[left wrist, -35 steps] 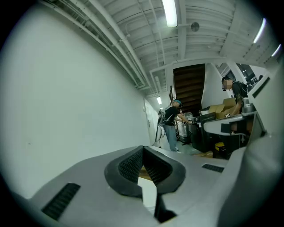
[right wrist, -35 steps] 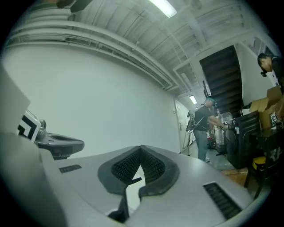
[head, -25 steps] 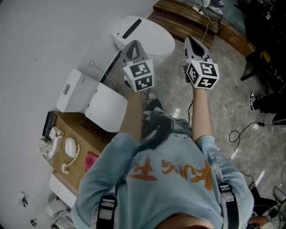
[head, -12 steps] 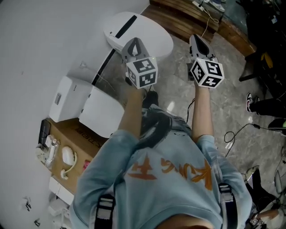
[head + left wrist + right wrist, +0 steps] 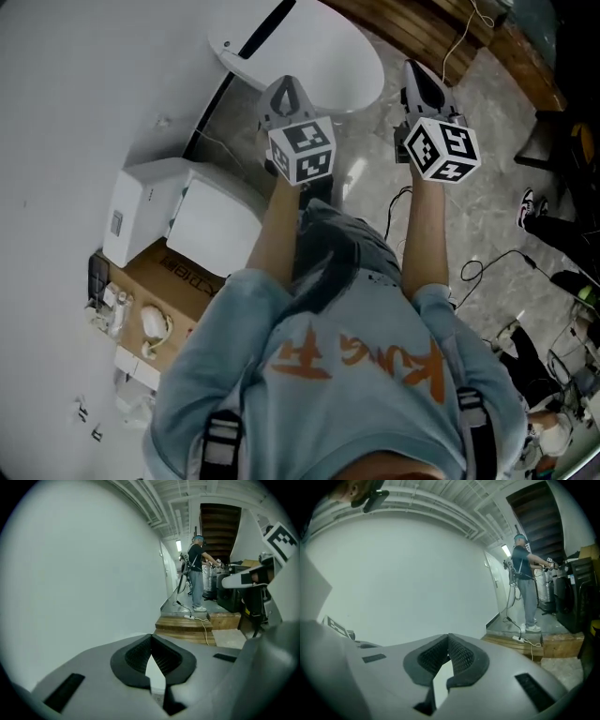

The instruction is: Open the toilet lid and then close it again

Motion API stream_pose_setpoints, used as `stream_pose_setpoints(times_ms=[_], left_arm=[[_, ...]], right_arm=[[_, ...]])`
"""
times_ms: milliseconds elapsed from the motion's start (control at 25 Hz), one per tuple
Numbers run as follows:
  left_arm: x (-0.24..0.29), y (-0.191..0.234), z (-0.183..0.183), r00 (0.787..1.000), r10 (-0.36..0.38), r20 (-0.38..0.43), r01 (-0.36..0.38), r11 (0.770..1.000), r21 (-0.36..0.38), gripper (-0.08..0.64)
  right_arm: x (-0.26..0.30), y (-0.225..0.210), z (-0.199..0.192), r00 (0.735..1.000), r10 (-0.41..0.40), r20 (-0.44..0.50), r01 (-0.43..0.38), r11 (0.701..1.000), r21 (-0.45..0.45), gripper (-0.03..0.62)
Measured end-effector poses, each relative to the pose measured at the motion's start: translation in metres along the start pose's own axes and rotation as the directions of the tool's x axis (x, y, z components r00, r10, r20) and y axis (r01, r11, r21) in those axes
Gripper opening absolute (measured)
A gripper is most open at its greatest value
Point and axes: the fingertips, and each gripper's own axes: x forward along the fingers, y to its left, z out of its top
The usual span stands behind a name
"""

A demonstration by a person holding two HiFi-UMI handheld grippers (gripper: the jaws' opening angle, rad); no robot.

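Left gripper [image 5: 283, 86]: held out in front of the body on the left side and tipped downward. Its jaws are pressed together at the tips, with nothing between them.
Left marker cube [image 5: 300, 153]: at the near end of that gripper, just over the wrist.
Left forearm [image 5: 278, 234]: bare and stretched forward, almost straight.
Right gripper [image 5: 412, 70]: held out on the right side, pointing away from the body. Its jaws are also closed tip to tip and hold nothing.
Right marker cube [image 5: 442, 148]: at the gripper's near end.
Right forearm [image 5: 424, 234]: bare and extended forward.
Spacing: the two grippers are side by side and apart, about level and roughly parallel.
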Motion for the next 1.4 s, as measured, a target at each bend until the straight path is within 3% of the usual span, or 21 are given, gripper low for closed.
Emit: stream_pose_setpoints(times_ms=[80, 200, 360, 520, 640, 760, 1000, 1080, 1160, 1280, 1400], left_arm=[[0.029, 0.004, 0.002, 1.0, -0.002, -0.026, 0.002, 1.0, 0.004, 0.026], [0.061, 0.009, 0.014, 1.0, 0.015, -0.022, -0.013, 0.998, 0.064, 0.026], [0.097, 0.003, -0.001, 0.998, 0.019, -0.061, -0.013, 0.995, 0.101, 0.026], [0.126, -0.024, -0.039, 0.991, 0.006, -0.135, 0.013, 0.991, 0.132, 0.026], [0.154, -0.056, -0.075, 0.983, -0.01, -0.183, 0.045, 0.981, 0.188, 0.026], [0.168, -0.087, -0.121, 0.967, 0.02, -0.255, 0.028, 0.983, 0.182, 0.026], [0.175, -0.146, -0.192, 0.913, 0.083, -0.399, -0.016, 0.986, 0.168, 0.028], [0.177, -0.172, -0.214, 0.903, 0.071, -0.424, 0.011, 0.982, 0.189, 0.029], [0.184, -0.194, -0.233, 0.897, 0.06, -0.438, 0.043, 0.974, 0.222, 0.042], [0.199, -0.21, -0.257, 0.888, 0.084, -0.453, 0.04, 0.965, 0.258, 0.073], [0.215, -0.22, -0.278, 0.875, 0.099, -0.474, 0.045, 0.958, 0.284, 0.149]], right_arm=[[0.03, -0.007, 0.002, 1.0, 0.004, -0.023, -0.004, 1.0, 0.013, 0.012], [0.063, -0.017, 0.021, 1.0, 0.018, 0.016, -0.019, 0.996, 0.086, 0.012], [0.099, -0.029, 0.017, 0.998, 0.054, 0.016, -0.055, 0.996, 0.076, 0.012], [0.127, -0.054, -0.033, 0.992, 0.108, -0.066, -0.101, 0.989, 0.106, 0.012], [0.147, -0.076, -0.058, 0.981, 0.183, -0.066, -0.175, 0.978, 0.115, 0.012], [0.159, -0.098, -0.104, 0.954, 0.262, -0.149, -0.252, 0.964, 0.082, 0.012], [0.172, -0.138, -0.199, 0.88, 0.366, -0.304, -0.392, 0.92, -0.027, 0.012], [0.172, -0.144, -0.232, 0.842, 0.399, -0.362, -0.453, 0.888, -0.075, 0.014], [0.17, -0.142, -0.263, 0.8, 0.433, -0.415, -0.529, 0.835, -0.149, 0.014], [0.161, -0.132, -0.312, 0.7, 0.469, -0.538, -0.677, 0.677, -0.29, 0.069], [0.145, -0.13, -0.362, 0.588, 0.457, -0.667, -0.786, 0.515, -0.341, 0.227]])
